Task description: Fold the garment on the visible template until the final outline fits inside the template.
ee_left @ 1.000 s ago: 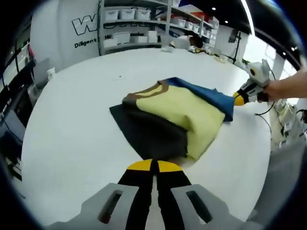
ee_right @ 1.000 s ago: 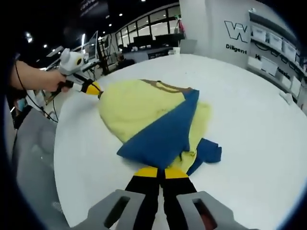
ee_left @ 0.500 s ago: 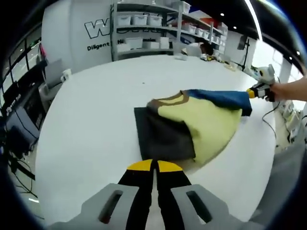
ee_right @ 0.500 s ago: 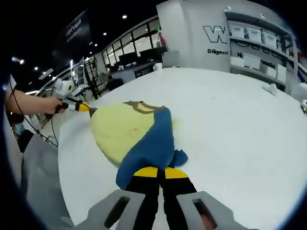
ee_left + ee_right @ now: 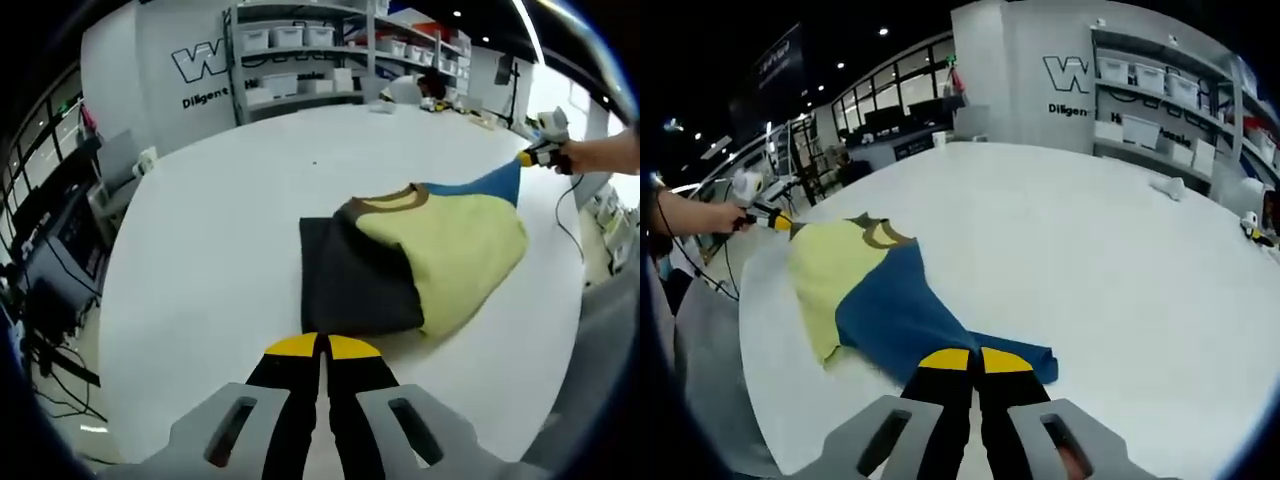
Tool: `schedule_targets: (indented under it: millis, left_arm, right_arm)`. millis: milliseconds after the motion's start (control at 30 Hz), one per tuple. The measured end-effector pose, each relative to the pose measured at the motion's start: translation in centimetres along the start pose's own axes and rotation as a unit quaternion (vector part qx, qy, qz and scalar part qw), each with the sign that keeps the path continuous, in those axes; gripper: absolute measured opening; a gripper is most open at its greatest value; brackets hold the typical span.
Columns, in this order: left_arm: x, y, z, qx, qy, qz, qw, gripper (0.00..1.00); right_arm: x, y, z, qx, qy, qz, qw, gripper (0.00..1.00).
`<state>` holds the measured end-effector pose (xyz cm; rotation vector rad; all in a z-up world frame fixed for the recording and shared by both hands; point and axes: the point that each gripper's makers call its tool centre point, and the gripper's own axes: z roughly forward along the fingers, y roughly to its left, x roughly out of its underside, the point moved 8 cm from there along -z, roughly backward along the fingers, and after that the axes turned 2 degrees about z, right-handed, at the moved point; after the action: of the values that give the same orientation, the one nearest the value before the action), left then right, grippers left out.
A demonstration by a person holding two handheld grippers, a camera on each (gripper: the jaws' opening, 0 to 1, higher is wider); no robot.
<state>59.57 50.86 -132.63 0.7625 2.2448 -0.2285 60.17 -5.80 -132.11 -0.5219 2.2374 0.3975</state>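
Left tongs [image 5: 320,345]: tips pressed together, right at the near edge of the dark template [image 5: 355,285], pinching the near end of the garment [image 5: 450,245] where yellow cloth meets the dark sheet. Hard to tell just how much cloth sits between the tips. Seen from the other side, as a small yellow tip at the far end of the cloth, close to the worktop [image 5: 200,240] edge.

Right tongs [image 5: 967,360]: tips together, clamped on the blue part [image 5: 900,315] of the garment. Seen far off in the left gripper view, held by a hand [image 5: 600,155], near the far right edge of the worktop.

Just changed: pulled apart from each other over the last second. Cloth that was bunched and folded over now stretched long and flatter between the two tongs. Blue part drawn out to a thin point toward the right tongs.

Meaning for the task: looks like a smoothing pull before the next fold. Yellow and blue parts hang well past the template's side, so not done yet. Probably one or more folds left to bring it all inside the dark sheet.
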Motion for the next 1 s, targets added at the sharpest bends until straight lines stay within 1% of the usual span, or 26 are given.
schedule_targets:
  millis: [100,267,400,500,600,667,833,933,1000]
  left_arm:
    - [0.5,-0.5,0.1,0.004,0.012,0.017,0.9998,0.0]
    - [1.1,-0.2,-0.1,0.003,0.023,0.023,0.9995,0.0]
    - [2.0,0.3,-0.5,0.004,0.054,0.06,0.9967,0.0]
    - [2.4,1.0,-0.8,-0.005,0.057,0.054,0.9969,0.0]
    - [2.6,1.8,-1.0,-0.019,0.06,0.045,0.997,0.0]
    - [2.6,2.0,-1.0,-0.023,0.061,0.046,0.9968,0.01]
    - [1.8,2.7,-0.4,-0.034,0.066,0.07,0.9948,0.01]
    - [1.2,3.2,0.1,-0.037,0.068,0.068,0.9947,0.01]
    - [1.0,3.3,0.6,-0.034,0.076,0.057,0.9949,0.02]
  right_arm:
    - [-0.4,-0.8,0.1,0.012,0.002,0.002,0.9999,0.0]
    - [-0.8,-2.2,0.1,0.032,0.009,0.007,0.9994,0.0]
    - [-0.7,-3.3,-0.1,0.047,0.019,0.008,0.9987,0.0]
    - [-0.6,-4.4,-0.4,0.066,0.023,0.018,0.9974,0.0]
    - [-0.6,-4.9,-0.5,0.072,0.028,0.019,0.9968,0.0]
    - [-0.6,-5.2,-0.4,0.072,0.034,0.021,0.9966,0.0]
    - [-0.5,-5.4,-0.5,0.077,0.039,0.019,0.9961,0.0]
    - [-0.4,-5.4,-0.4,0.076,0.043,0.022,0.9959,0.0]
    - [0.0,-5.2,-0.3,0.072,0.049,0.026,0.9959,0.0]
